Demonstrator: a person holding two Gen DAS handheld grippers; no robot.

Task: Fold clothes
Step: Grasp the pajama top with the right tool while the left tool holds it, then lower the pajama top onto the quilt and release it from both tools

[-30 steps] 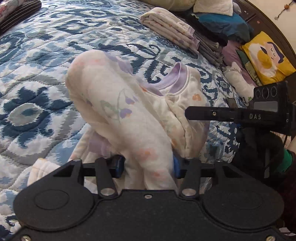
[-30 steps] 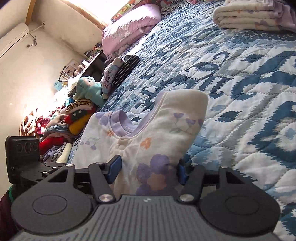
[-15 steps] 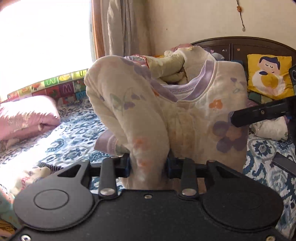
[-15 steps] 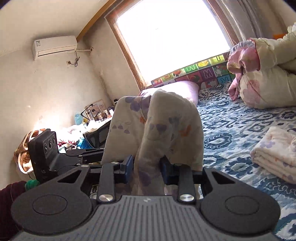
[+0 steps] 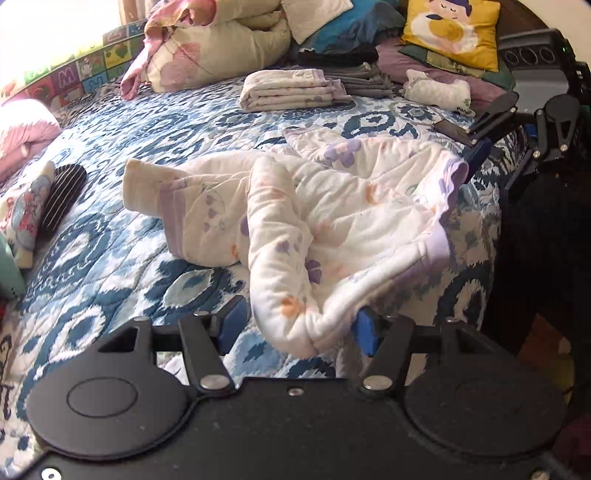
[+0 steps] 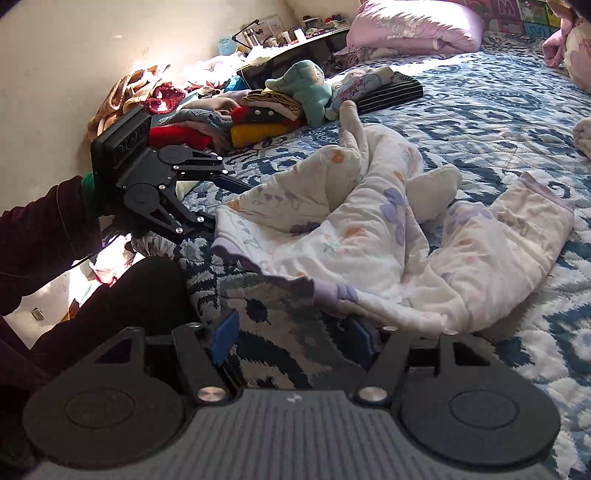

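Observation:
A white floral top with lilac trim (image 5: 332,206) lies crumpled on the blue patterned quilt (image 5: 110,266), one sleeve stretched to the left. My left gripper (image 5: 297,326) sits at the top's near hem. Its jaws are opening: a fold of cloth lies between them, brushing the right pad and clear of the left pad. My right gripper (image 6: 293,336) is at the other hem corner (image 6: 332,291). Its jaws are opening too, with mostly quilt between them and the cloth edge draped by the right pad. Each gripper shows in the other's view: the right gripper (image 5: 480,136), the left gripper (image 6: 225,203).
Folded floral clothes (image 5: 291,90) and a grey folded stack (image 5: 365,75) sit at the far side near a yellow cushion (image 5: 450,33). A heap of unfolded clothes (image 6: 251,122) and a striped item (image 5: 61,195) lie at the left. A person's dark sleeve (image 6: 44,229) is by the bed's edge.
Half a second ago both grippers held the top up in the air, pinched shut on it. Now it lies on the quilt and both sets of jaws have spread apart.

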